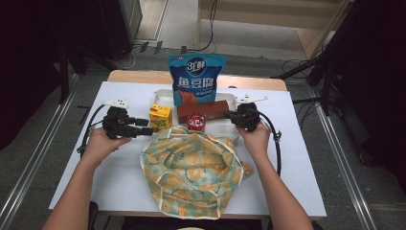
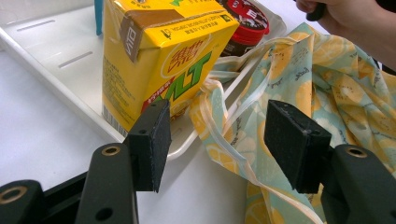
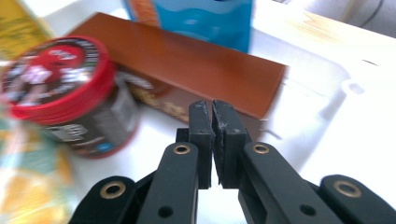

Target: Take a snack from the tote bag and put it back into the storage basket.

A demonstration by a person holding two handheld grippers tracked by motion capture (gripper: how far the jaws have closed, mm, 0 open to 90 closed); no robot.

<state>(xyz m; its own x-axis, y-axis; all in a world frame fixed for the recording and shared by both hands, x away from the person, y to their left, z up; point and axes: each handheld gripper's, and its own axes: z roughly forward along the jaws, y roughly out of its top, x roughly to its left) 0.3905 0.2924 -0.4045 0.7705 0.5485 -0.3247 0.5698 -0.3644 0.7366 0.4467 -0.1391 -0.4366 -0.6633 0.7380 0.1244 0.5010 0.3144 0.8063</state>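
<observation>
While the left tongs (image 2: 212, 144) are hanging spread wide at the bag's (image 1: 194, 170) rim hem, just beside the yellow carton (image 2: 163, 60) in the white tray (image 2: 56, 60), the right tongs (image 3: 212, 140) are sitting pressed together and empty, facing the brown box (image 3: 187, 70) on the worktop (image 1: 119, 177); the left looks nearer the cloth.

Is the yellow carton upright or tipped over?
Upright. The carton stands in the tray, its folded top uppermost.

Left tool (image 2: 217, 140), jaws parted, above white bench (image 2: 42, 135). Yellow drink carton (image 2: 159, 51) upright in white tray (image 2: 56, 51), beside red-lidded jar (image 2: 245, 23). Lemon-print cloth bag (image 2: 327, 84) draped over tray edge.
</observation>
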